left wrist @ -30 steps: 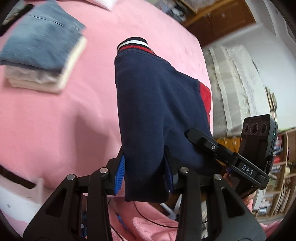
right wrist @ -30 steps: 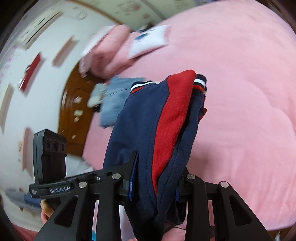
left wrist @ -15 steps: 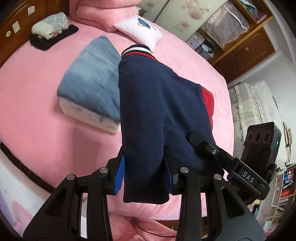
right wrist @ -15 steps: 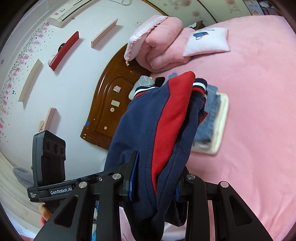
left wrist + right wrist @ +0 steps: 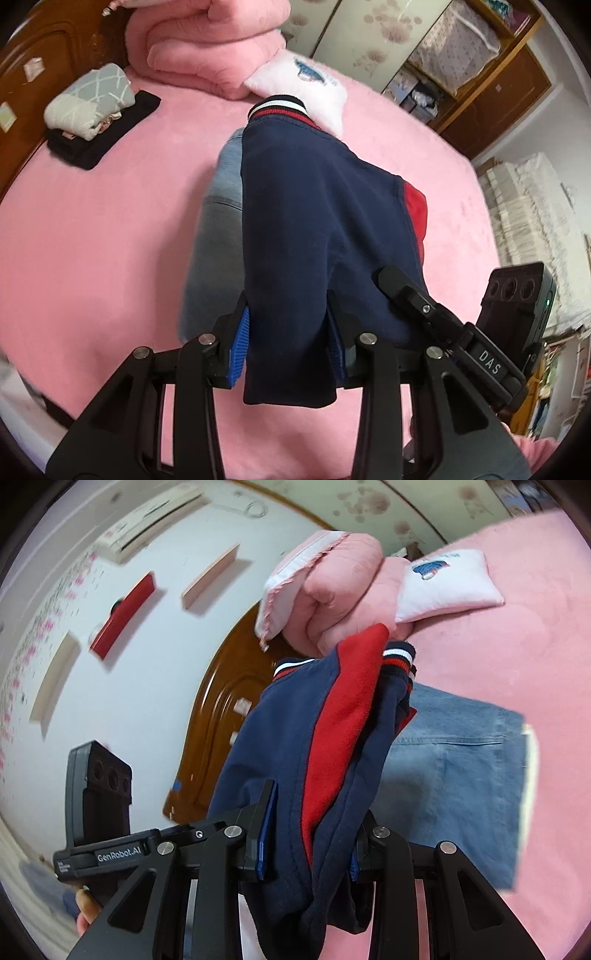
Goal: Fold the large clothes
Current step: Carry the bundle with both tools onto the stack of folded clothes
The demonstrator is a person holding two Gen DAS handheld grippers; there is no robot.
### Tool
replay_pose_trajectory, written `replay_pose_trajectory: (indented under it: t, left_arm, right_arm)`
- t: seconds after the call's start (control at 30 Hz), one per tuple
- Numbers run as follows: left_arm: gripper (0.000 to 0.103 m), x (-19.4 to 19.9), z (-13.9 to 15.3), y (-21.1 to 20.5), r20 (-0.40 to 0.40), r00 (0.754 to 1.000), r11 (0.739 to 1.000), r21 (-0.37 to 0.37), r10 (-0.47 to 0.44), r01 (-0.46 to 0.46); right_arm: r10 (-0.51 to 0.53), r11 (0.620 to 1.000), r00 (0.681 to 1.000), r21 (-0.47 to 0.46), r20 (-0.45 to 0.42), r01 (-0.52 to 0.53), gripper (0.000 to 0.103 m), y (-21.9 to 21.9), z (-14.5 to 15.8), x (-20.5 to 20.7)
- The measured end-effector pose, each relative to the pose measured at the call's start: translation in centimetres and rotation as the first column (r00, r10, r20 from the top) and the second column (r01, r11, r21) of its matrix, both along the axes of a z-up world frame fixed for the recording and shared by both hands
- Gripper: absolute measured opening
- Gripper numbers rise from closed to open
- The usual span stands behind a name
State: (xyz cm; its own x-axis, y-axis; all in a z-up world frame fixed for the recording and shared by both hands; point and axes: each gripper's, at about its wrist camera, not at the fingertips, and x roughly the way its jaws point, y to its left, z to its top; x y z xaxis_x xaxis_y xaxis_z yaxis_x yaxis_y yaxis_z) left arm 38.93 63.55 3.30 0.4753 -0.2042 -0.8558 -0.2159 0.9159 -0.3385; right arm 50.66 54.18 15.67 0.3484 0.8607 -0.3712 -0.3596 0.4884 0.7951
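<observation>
A folded navy and red jacket (image 5: 314, 229) with striped cuffs is held in the air between both grippers. My left gripper (image 5: 288, 343) is shut on its near edge. My right gripper (image 5: 310, 834) is shut on the same jacket (image 5: 317, 746), red panel facing up. The jacket hangs over a folded pile with blue jeans (image 5: 461, 775) on top, also seen in the left wrist view (image 5: 218, 229). The other gripper shows in each view: the right one (image 5: 491, 343) and the left one (image 5: 99, 801).
The pink bed (image 5: 92, 236) carries a rolled pink quilt (image 5: 207, 44), a white pillow (image 5: 306, 85) and a grey patterned bundle on a black cloth (image 5: 92, 110). A wooden headboard (image 5: 221, 731) stands at the back. Wardrobes (image 5: 480, 74) line the far side.
Both grippers have carried the jacket forward across the bed toward the headboard. It now hangs over the jeans pile, which was earlier off to the left.
</observation>
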Motion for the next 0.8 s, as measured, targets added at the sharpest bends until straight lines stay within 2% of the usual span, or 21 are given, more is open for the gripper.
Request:
replay_pose_trajectory:
  t: [0.07,0.13,0.2,0.23,0.3,0.4,0.53,0.57,0.7,0.77,0.8]
  left_arm:
    - [0.033,3.0,-4.2,1.6,-0.055,0.998,0.999,0.030,-0.015,0.016]
    - [0.033,4.8,-7.8,3.0,-0.126,0.992,0.998,0.061,-0.020,0.028]
    - [0.033,5.3,-11.1,3.6,-0.195,0.981,0.998,0.053,-0.015,0.026]
    - [0.033,5.3,-12.0,4.0,-0.195,0.981,0.998,0.050,-0.017,0.027]
    - [0.034,4.8,-12.7,4.8,-0.146,0.989,0.998,0.048,-0.033,0.040]
    - [0.036,3.8,-13.4,5.5,-0.093,0.994,0.998,0.016,-0.053,0.054]
    - [0.039,2.0,-14.9,6.8,-0.028,1.000,0.993,-0.118,0.013,-0.016]
    - [0.039,1.5,-14.7,6.6,-0.010,1.000,0.992,-0.122,0.025,-0.026]
    - [0.043,-0.8,-14.1,5.2,0.082,0.991,0.993,-0.045,0.109,-0.105]
    - [0.044,-2.5,-13.2,4.0,0.136,0.975,0.984,-0.003,0.176,-0.178]
    - [0.044,-3.8,-12.6,3.2,0.173,0.959,0.973,0.018,0.224,-0.230]
  right_arm:
    - [-0.051,0.999,0.999,-0.011,0.007,0.051,0.030,2.7,-2.6,1.6]
    - [-0.056,0.995,0.998,-0.084,-0.007,0.055,0.030,6.0,-5.4,2.9]
    - [-0.044,0.991,0.995,-0.130,-0.085,0.033,0.030,7.4,-8.6,3.5]
    - [-0.039,0.989,0.991,-0.146,-0.126,0.020,0.030,8.2,-9.9,3.7]
    - [-0.022,0.986,0.996,-0.164,-0.084,0.008,0.031,9.3,-10.8,3.3]
    - [0.020,0.978,1.000,-0.209,-0.015,-0.023,0.036,10.5,-10.4,2.7]
    - [0.043,0.963,0.999,-0.264,-0.016,-0.045,0.063,10.8,-10.4,3.2]
    - [0.049,0.962,0.999,-0.268,-0.022,-0.053,0.064,10.9,-10.2,3.4]
    - [0.048,0.952,0.998,-0.300,-0.044,-0.059,0.065,11.0,-10.2,5.4]
    - [0.028,0.942,0.999,-0.334,-0.042,-0.041,0.068,9.7,-10.0,5.6]
    - [0.011,0.936,0.999,-0.351,-0.047,-0.027,0.069,9.3,-9.8,5.6]
